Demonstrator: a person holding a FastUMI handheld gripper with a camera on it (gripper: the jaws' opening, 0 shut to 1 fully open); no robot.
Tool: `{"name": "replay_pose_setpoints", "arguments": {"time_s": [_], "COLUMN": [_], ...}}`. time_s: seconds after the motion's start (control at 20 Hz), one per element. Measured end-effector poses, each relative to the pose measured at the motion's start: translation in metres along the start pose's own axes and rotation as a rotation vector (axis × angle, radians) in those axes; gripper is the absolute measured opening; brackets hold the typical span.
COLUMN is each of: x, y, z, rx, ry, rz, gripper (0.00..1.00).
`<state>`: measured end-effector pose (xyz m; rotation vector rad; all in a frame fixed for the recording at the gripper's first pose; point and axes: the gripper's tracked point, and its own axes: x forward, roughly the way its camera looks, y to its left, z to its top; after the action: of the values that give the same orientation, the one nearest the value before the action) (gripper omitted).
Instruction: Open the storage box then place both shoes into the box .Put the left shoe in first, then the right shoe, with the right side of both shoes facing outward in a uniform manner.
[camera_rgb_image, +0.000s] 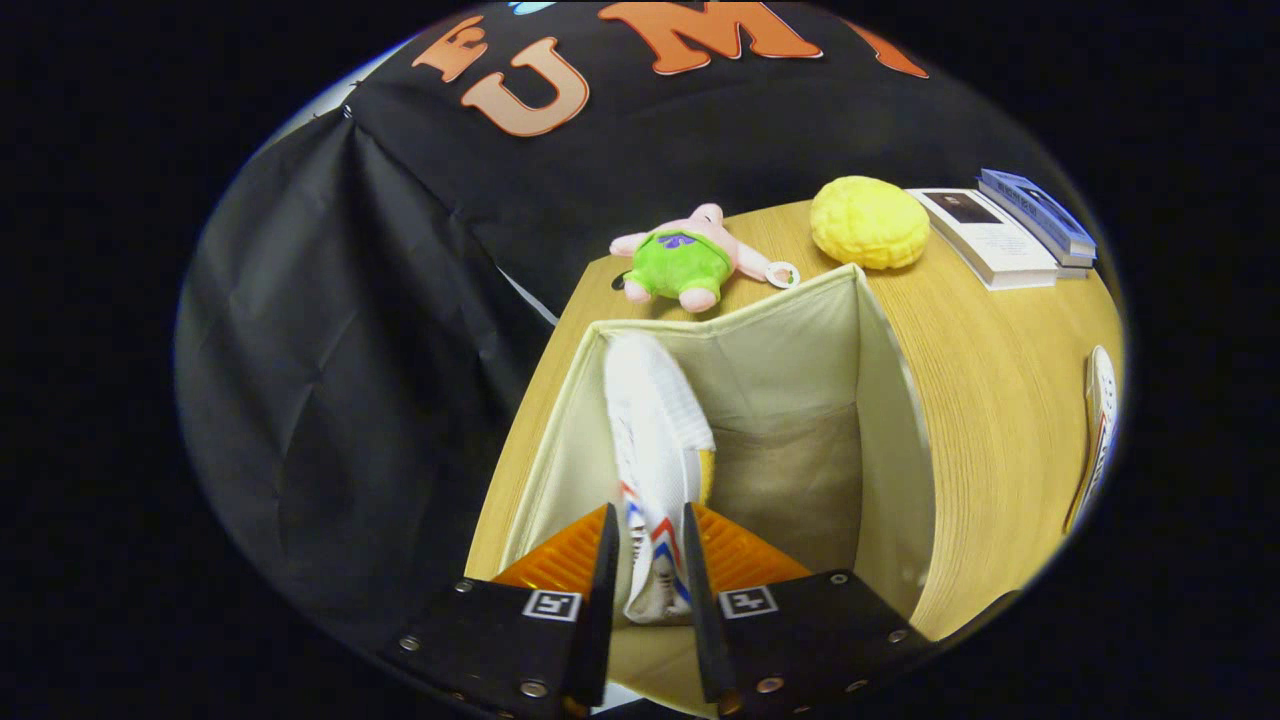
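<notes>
There the tongs (648, 560) gripped a white shoe (655, 440) inside the open storage box (890, 420); plush toy (685, 262), yellow ball (868, 222), books (1010, 232) lay beyond on the table (1000, 400).

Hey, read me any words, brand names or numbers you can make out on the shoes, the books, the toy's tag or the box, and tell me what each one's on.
None can be read.
Book covers: print too small.
Plush toy's tag: blurred.
White shoe gripped by the claw over the storage box: stripes, no legible lettering.
Second shoe on the table: markings blurred.
</notes>
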<state>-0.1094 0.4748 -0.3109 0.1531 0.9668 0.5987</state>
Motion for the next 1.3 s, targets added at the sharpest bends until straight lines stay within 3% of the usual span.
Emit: {"name": "replay_pose_setpoints", "arguments": {"time_s": [0.05,0.1,0.15,0.25,0.5,0.75,1.05,1.3], "x": [-0.001,-0.004,-0.005,-0.007,-0.028,-0.058,-0.097,-0.126], "y": [-0.001,-0.002,-0.003,-0.008,-0.031,-0.078,-0.160,-0.224], "z": [0.006,0.011,0.016,0.025,0.053,0.080,0.092,0.076], "rx": [-0.033,-0.058,-0.075,-0.091,-0.108,-0.106,-0.071,-0.025], "ry": [-0.015,-0.033,-0.053,-0.075,-0.155,-0.238,-0.308,-0.312], "rz": [-0.011,-0.021,-0.027,-0.040,-0.073,-0.158,-0.310,-0.421], "gripper": [0.60,0.72,0.90,0.98,0.98,0.99,0.98,0.98]}}
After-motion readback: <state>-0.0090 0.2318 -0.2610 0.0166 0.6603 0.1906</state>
